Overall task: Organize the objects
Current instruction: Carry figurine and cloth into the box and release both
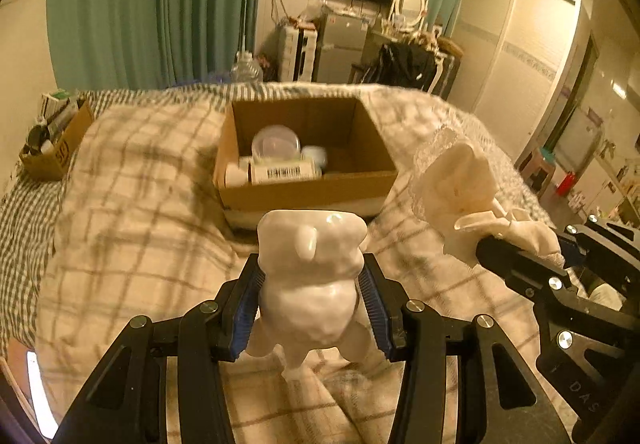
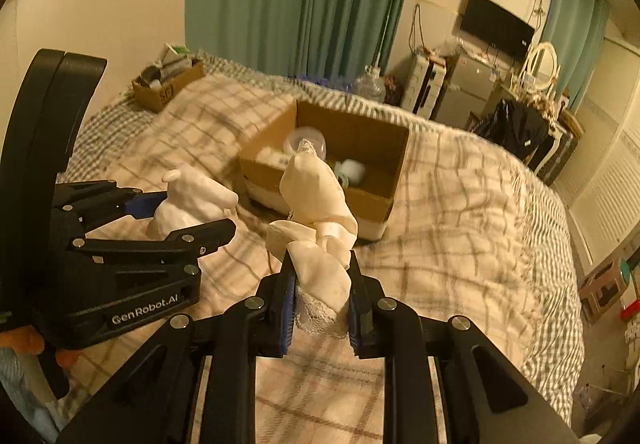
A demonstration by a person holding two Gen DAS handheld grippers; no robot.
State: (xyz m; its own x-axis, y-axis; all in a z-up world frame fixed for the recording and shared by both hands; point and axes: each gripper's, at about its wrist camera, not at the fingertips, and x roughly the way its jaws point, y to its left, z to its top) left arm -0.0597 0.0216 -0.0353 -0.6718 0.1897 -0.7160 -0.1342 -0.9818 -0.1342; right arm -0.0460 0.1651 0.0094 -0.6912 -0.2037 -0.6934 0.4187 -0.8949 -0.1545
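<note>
My left gripper (image 1: 312, 284) is shut on a white bear-shaped figure (image 1: 310, 276), held upright above the bed; the same white figure (image 2: 192, 200) and left gripper (image 2: 188, 216) show at the left of the right wrist view. My right gripper (image 2: 322, 284) is shut on a bunched cream cloth with lace trim (image 2: 320, 212), which sticks up in front of it. That cream cloth (image 1: 460, 188) and the right gripper (image 1: 532, 256) appear at the right of the left wrist view. An open cardboard box (image 1: 308, 188) sits on the bed ahead, holding a round clear container (image 1: 276, 142) and a barcoded bottle (image 1: 280, 172).
A plaid blanket (image 1: 132, 204) covers the bed. A second small cardboard box (image 1: 52, 148) full of items sits at the bed's far left corner. Green curtains (image 1: 152, 0), a fridge, a dresser with mirror and a wall TV stand beyond the bed.
</note>
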